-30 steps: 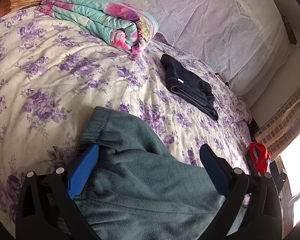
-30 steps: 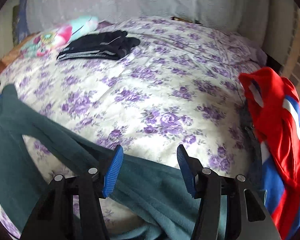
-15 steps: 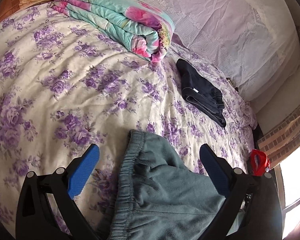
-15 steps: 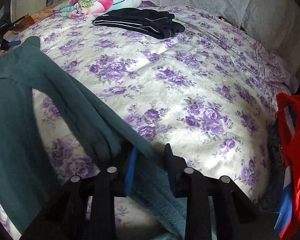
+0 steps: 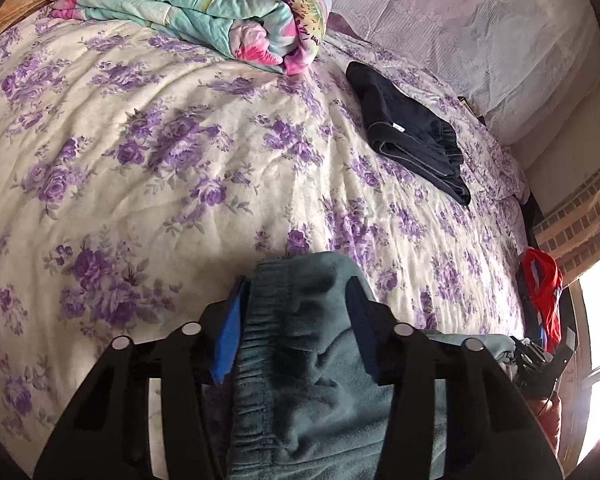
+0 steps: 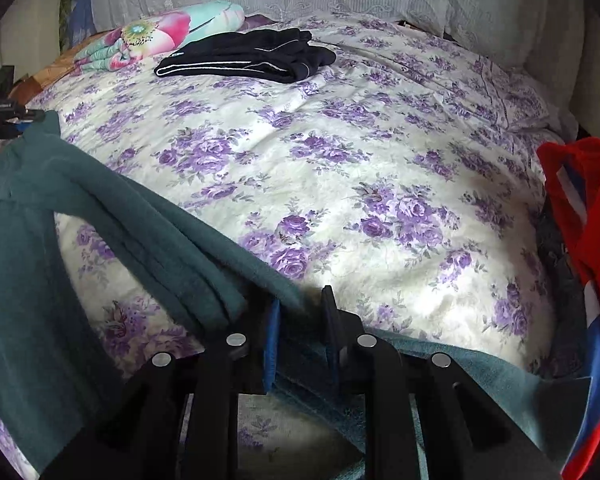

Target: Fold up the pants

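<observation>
Teal fleece pants [image 5: 312, 380] lie across the near side of the flowered bed cover [image 5: 160, 160]. My left gripper [image 5: 298, 284] is at the elastic waistband's corner. Its jaws are closing and the bunched fabric fills the gap, touching both pads. In the right wrist view the pants [image 6: 140, 216] stretch from the left edge down to my right gripper [image 6: 300, 300]. Its jaws are closing too, with a fold of the leg pinched between the blue pads. The left gripper [image 6: 8, 114] shows small at the far left of that view.
A folded floral quilt [image 5: 204, 8] and a folded black garment [image 5: 412, 136] lie toward the head of the bed. White pillows [image 5: 460, 20] line the back. A red and blue garment [image 6: 588, 220] hangs at the bed's right edge.
The left gripper slid along the pants to the waistband corner and its jaws went from wide apart to closing on the fabric. The right gripper sank a little and narrowed onto the leg.
</observation>
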{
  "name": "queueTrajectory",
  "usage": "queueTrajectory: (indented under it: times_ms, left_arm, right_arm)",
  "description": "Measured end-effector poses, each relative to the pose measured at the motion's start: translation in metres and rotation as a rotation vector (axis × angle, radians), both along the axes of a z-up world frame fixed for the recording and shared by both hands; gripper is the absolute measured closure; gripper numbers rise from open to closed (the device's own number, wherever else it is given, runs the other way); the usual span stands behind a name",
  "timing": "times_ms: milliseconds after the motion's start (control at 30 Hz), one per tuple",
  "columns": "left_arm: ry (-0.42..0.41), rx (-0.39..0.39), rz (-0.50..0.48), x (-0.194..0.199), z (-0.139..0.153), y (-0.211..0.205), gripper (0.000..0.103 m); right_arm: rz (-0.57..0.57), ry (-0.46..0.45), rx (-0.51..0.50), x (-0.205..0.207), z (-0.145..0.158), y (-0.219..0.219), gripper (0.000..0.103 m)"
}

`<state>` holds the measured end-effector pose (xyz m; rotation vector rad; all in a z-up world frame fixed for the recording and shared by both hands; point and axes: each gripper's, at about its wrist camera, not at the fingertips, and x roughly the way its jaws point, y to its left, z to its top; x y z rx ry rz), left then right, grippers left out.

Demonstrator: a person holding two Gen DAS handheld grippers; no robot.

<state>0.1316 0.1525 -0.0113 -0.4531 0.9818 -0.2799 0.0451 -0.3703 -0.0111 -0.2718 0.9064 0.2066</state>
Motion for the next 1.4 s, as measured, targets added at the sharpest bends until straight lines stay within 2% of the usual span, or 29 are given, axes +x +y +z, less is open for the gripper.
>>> queueTrajectory:
  times_ms: [33, 100, 167, 233, 333, 433, 467, 533, 667, 733, 833, 900, 933, 967, 1000, 1033, 1100, 1167, 1200, 1300, 1400]
  left_arm:
    - [0.004, -0.022, -0.017, 0.001, 0.0, 0.0, 0.079]
    - [-0.027, -0.064, -0.039, -0.002, 0.005, 0.0, 0.082]
    - [-0.113, -0.02, -0.039, -0.011, 0.019, -0.005, 0.082]
    - [-0.214, 0.004, -0.026, -0.023, 0.041, -0.005, 0.085]
    - [-0.374, -0.06, 0.055, -0.041, 0.078, 0.011, 0.085]
    - [-0.458, -0.013, 0.164, -0.049, 0.095, 0.027, 0.085]
    - [-0.44, -0.006, 0.172, -0.043, 0.091, 0.031, 0.084]
    - [-0.311, -0.01, 0.182, -0.015, 0.065, 0.034, 0.083]
    - [-0.163, 0.029, 0.202, 0.026, 0.016, 0.027, 0.083]
    - [-0.149, 0.037, 0.214, 0.033, 0.008, 0.027, 0.083]
    - [-0.228, 0.01, 0.221, 0.025, 0.016, 0.034, 0.082]
    - [-0.262, 0.034, 0.242, 0.022, 0.017, 0.033, 0.082]
    - [-0.254, 0.044, 0.246, 0.023, 0.016, 0.032, 0.082]
    - [-0.236, 0.054, 0.253, 0.025, 0.013, 0.032, 0.082]
    - [-0.205, 0.048, 0.261, 0.029, 0.008, 0.034, 0.077]
    - [-0.179, 0.034, 0.277, 0.031, 0.006, 0.039, 0.075]
    - [-0.13, -0.021, 0.348, 0.032, -0.003, 0.057, 0.058]
    - [-0.134, -0.148, 0.404, 0.024, -0.01, 0.079, 0.05]
    - [-0.143, -0.174, 0.429, 0.019, -0.011, 0.086, 0.046]
    - [-0.167, -0.165, 0.473, 0.005, -0.006, 0.1, 0.042]
    - [-0.161, -0.18, 0.458, -0.003, -0.002, 0.1, 0.036]
  right_arm:
    - [-0.004, 0.0, 0.001, 0.0, 0.0, 0.001, 0.083]
    - [-0.021, -0.01, -0.031, -0.001, 0.001, 0.006, 0.096]
    - [-0.034, -0.027, -0.041, -0.001, 0.011, 0.009, 0.098]
    - [-0.058, -0.085, -0.026, 0.004, 0.033, 0.007, 0.098]
    - [-0.091, -0.186, -0.006, 0.02, 0.071, 0.006, 0.098]
    - [-0.132, -0.249, 0.023, 0.044, 0.091, 0.004, 0.098]
    - [-0.148, -0.236, 0.036, 0.056, 0.089, 0.004, 0.098]
    - [-0.182, -0.178, 0.021, 0.087, 0.07, 0.009, 0.098]
    - [-0.201, -0.1, -0.092, 0.134, 0.024, 0.031, 0.098]
    - [-0.226, -0.095, -0.089, 0.145, 0.014, 0.034, 0.098]
    - [-0.257, -0.102, -0.032, 0.156, 0.011, 0.028, 0.098]
    - [-0.272, -0.107, -0.009, 0.164, 0.011, 0.025, 0.097]
    - [-0.29, -0.104, -0.01, 0.169, 0.009, 0.025, 0.087]
    - [-0.313, -0.098, -0.024, 0.175, 0.005, 0.025, 0.059]
    - [-0.335, -0.086, -0.057, 0.183, 0.0, 0.025, 0.036]
    - [-0.342, -0.077, -0.082, 0.19, -0.004, 0.025, 0.034]
    - [-0.338, -0.073, -0.053, 0.195, -0.001, 0.022, 0.034]
    - [-0.324, -0.04, 0.034, 0.195, 0.008, 0.014, 0.034]
    - [-0.312, -0.036, 0.08, 0.189, 0.015, 0.01, 0.034]
    - [-0.3, -0.092, 0.155, 0.148, 0.05, -0.009, 0.034]
    - [-0.346, -0.079, 0.211, 0.099, 0.073, -0.044, 0.034]
